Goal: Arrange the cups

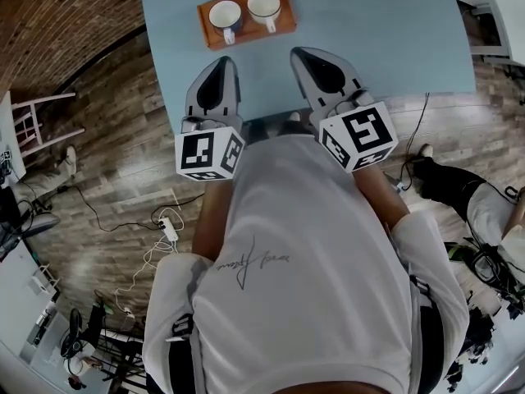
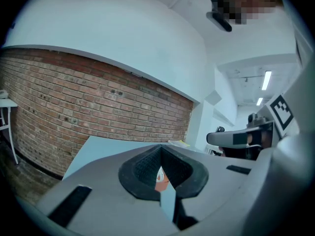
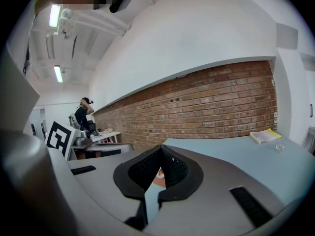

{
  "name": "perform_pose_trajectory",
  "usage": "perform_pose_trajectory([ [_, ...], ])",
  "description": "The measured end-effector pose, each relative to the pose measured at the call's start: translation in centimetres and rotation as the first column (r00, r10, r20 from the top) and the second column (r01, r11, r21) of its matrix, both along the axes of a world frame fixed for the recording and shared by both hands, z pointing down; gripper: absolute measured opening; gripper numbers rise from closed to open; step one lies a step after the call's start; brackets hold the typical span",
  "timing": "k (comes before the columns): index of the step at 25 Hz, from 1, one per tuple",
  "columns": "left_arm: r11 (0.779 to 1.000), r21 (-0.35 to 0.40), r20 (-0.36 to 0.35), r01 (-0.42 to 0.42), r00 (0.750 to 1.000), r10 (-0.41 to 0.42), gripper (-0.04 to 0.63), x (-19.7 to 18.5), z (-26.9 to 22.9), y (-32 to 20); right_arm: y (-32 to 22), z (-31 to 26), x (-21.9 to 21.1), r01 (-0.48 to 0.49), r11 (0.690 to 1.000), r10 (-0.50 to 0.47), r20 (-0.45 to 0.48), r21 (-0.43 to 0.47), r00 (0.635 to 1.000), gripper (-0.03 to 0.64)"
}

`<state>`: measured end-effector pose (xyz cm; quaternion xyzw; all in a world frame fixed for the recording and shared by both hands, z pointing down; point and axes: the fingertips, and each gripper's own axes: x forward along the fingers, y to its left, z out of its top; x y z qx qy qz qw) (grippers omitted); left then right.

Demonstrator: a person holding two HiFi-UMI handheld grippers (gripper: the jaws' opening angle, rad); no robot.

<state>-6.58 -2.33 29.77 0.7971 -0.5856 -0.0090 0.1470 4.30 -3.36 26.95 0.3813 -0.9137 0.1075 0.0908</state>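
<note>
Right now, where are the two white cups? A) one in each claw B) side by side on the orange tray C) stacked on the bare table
B: the cups stand side by side on the orange tray; left claw and right claw are shut, empty, short of it.

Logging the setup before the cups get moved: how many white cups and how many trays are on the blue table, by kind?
White cups: 2
Orange tray: 1
Total: 3
</note>
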Motion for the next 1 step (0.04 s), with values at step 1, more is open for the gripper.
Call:
perform_pose_trajectory([
  [1, 1.000, -0.001, 0.002, -0.002, 1.000, 0.002, 0.008, 0.14, 0.00, 0.02, 0.03, -0.02, 0.07, -0.001, 1.000, 0.001, -0.002, 0.002, 1.000, 0.018],
])
